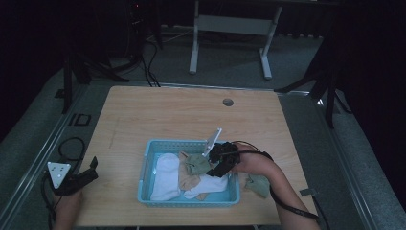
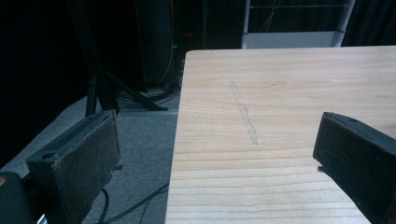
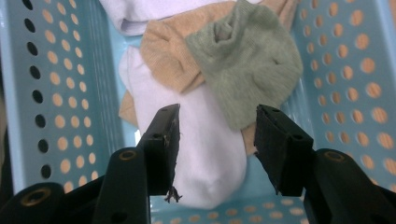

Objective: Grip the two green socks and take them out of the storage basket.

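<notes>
Nearest me, the left tongs [image 1: 91, 165] sit at the desk's [image 1: 191, 115] near-left corner, jaws wide apart on nothing, well away from the work. The right tongs [image 3: 217, 123] hang half-open over the blue basket [image 1: 148, 158], gripping nothing. A white sock [image 3: 205, 154] lies directly beneath them, its long axis running away from the jaws, and just beyond it the green sock [image 3: 252, 65] overlaps a tan sock [image 3: 168, 51]. The right hand is clearly nearer.

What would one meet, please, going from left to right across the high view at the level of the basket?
Left tongs → blue basket's left wall → white sock → green sock in the basket → right tongs → green sock on the table.
</notes>
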`<state>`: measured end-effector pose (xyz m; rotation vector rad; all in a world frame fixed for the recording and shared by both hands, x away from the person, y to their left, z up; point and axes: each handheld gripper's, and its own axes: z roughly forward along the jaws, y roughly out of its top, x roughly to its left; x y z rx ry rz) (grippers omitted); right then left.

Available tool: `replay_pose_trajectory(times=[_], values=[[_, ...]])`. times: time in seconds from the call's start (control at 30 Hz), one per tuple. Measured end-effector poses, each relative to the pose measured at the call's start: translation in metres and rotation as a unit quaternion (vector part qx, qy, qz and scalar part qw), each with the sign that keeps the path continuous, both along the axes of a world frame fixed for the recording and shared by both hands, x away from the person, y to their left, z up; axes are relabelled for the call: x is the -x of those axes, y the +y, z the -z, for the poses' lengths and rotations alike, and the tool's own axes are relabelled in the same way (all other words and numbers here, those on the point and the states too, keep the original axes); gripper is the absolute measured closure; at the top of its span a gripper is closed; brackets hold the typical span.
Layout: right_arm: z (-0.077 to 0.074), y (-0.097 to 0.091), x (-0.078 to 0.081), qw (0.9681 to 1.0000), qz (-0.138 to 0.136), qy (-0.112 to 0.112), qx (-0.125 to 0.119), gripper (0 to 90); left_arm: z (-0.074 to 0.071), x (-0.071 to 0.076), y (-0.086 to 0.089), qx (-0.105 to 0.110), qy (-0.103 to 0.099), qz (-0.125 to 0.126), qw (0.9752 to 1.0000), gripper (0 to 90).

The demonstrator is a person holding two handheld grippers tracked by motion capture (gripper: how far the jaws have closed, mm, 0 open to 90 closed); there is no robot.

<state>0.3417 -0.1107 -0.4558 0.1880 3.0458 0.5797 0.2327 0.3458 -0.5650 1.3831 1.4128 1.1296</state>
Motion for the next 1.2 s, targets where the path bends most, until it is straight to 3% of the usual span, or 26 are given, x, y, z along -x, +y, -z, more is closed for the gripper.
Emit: replay_pose_trajectory(times=[0.2, 0.33, 0.8, 0.93, 1.0, 1.03, 1.2], values=[[0.013, 0.010, 0.000, 1.0000, -0.006, 0.008, 0.000, 49.2, 0.000, 0.000, 0.000, -0.001, 0.003, 0.001, 1.0000, 0.3], [0.027, 0.019, 0.001, 0.9998, -0.007, 0.006, 0.018, 48.2, 0.000, 0.000, 0.000, 0.000, 0.002, 0.001, 1.0000, 0.3], [0.038, 0.039, -0.010, 0.9995, -0.010, 0.005, 0.030, 49.6, 0.000, 0.000, 0.000, 0.001, 0.002, 0.002, 1.0000, 0.3], [0.043, 0.042, -0.014, 0.9989, -0.016, -0.002, 0.043, 65.4, 0.000, 0.000, 0.001, 0.001, 0.001, 0.002, 1.0000, 0.3], [0.043, 0.042, -0.014, 0.9989, -0.016, -0.002, 0.043, 65.4, 0.000, 0.000, 0.001, 0.002, 0.001, 0.002, 1.0000, 0.3], [0.041, 0.042, -0.013, 0.9985, -0.025, -0.011, 0.047, 80.4, 0.000, 0.000, 0.001, 0.003, 0.002, 0.002, 1.0000, 0.3], [0.034, 0.037, -0.013, 0.9990, -0.020, -0.007, 0.040, 83.2, 0.000, 0.000, 0.001, 0.002, 0.002, 0.002, 1.0000, 0.3]])
